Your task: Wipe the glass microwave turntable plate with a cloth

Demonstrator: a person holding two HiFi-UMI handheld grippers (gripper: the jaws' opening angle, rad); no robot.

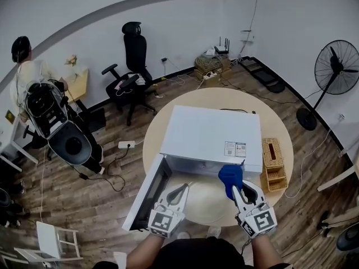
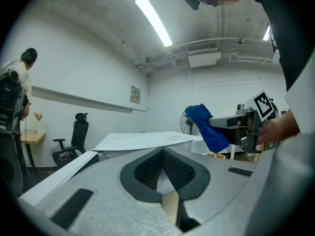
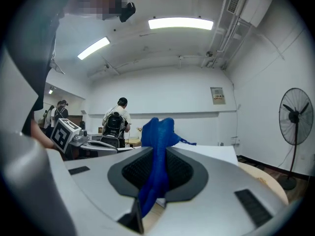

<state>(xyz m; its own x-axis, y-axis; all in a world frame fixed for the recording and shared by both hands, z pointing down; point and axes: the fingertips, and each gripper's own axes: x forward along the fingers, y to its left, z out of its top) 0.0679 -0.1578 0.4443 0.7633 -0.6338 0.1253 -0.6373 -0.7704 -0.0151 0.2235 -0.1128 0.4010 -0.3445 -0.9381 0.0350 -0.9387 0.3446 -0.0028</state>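
Note:
The glass turntable plate [image 1: 208, 205] lies flat as a pale disc on the round table [image 1: 280, 129], in front of the white microwave [image 1: 213, 134]. My left gripper [image 1: 182, 188] is low at the plate's left rim. Its jaws are shut in the left gripper view [image 2: 162, 151], and I see nothing held between them. My right gripper [image 1: 234, 190] hovers over the plate's right side, shut on a blue cloth [image 1: 230, 176]. The cloth [image 3: 156, 132] bunches above the jaws and trails down between them. From the left gripper view the cloth [image 2: 206, 127] hangs off to the right.
The microwave's door [image 1: 147, 194] swings open toward me on the left. A wicker tissue box [image 1: 272, 152] and a small wicker tray [image 1: 277, 178] sit at the table's right edge. A standing fan [image 1: 335, 67], an office chair [image 1: 132, 66] and a person [image 1: 25, 66] are farther off.

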